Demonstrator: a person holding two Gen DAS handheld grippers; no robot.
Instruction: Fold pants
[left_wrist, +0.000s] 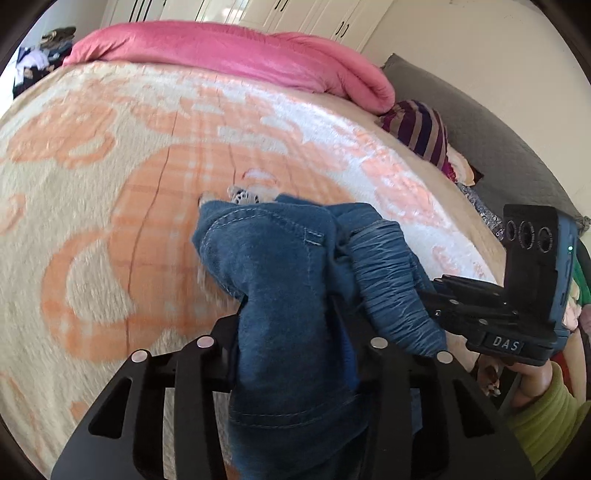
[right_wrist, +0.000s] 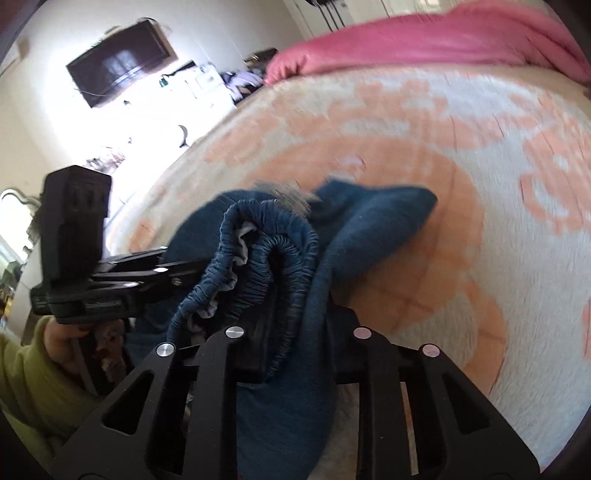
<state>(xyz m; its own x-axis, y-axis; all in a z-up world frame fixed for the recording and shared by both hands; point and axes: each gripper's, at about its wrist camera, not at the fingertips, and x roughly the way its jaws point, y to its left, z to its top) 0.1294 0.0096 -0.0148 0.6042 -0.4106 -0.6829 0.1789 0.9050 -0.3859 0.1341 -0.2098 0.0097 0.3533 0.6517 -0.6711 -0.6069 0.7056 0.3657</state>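
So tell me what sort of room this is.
Most likely a bedroom: a bed with a pink duvet, white wardrobes behind it, and a wall TV.

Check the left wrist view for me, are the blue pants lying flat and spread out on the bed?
No, the blue pants are bunched up and lifted off the blanket, pinched in the left tool.
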